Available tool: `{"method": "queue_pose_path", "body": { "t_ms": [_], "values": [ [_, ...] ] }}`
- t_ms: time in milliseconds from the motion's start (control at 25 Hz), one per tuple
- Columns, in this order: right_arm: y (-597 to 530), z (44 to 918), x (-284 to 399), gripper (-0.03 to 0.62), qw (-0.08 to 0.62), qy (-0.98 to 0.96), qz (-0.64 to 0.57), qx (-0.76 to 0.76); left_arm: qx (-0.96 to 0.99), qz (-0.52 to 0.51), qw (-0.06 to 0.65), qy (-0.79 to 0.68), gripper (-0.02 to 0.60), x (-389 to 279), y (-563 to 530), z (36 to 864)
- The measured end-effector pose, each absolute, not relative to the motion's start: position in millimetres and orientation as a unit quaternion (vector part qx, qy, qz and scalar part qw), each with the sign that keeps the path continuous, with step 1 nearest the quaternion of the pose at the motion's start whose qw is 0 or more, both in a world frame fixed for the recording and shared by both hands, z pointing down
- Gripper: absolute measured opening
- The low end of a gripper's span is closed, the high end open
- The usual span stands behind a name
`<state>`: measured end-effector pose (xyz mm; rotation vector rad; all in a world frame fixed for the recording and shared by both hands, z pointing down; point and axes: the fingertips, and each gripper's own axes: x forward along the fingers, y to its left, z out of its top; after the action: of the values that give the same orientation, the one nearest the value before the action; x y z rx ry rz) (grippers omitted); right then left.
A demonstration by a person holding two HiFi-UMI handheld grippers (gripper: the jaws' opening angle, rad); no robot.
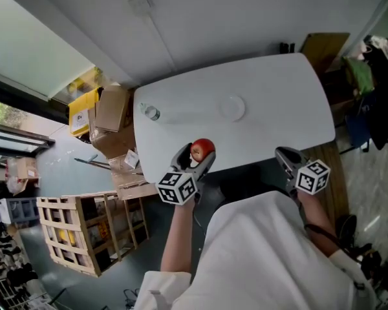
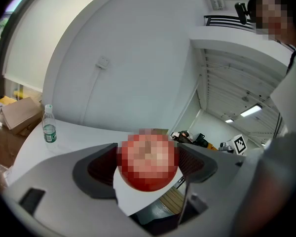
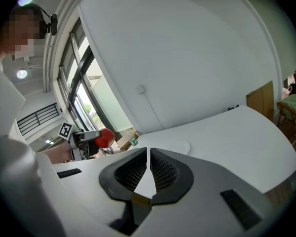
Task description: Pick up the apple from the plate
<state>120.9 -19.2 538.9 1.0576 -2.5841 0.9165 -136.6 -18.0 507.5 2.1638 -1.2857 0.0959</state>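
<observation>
One red apple [image 1: 203,148] is pinched between the two fingers [image 2: 96,169] of the left gripper [image 1: 195,159], one pad being pressed on each side of it, and it is held over the near edge of the white tabletop [image 1: 278,102]. One white plate [image 1: 232,107] is seen on the tabletop beyond these fingers and slightly to their right, well apart from the apple. One clear bottle [image 1: 150,112] with a green label is standing upright beyond the left fingers, to their left. The fingers [image 3: 130,172] of the right gripper [image 1: 286,157] are pressed together with nothing between them, and they are kept at the near edge of the tabletop, well apart from the apple.
</observation>
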Motion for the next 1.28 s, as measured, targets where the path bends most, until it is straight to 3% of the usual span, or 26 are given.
{"method": "queue_pose_path", "body": {
  "t_ms": [1280],
  "values": [
    [-51.8,524.1,143.9,0.041,0.097,-0.909,0.283,0.289,0.808,-0.024,0.299,-0.507,0.374,-96.8,-5.7,480.5]
  ]
}}
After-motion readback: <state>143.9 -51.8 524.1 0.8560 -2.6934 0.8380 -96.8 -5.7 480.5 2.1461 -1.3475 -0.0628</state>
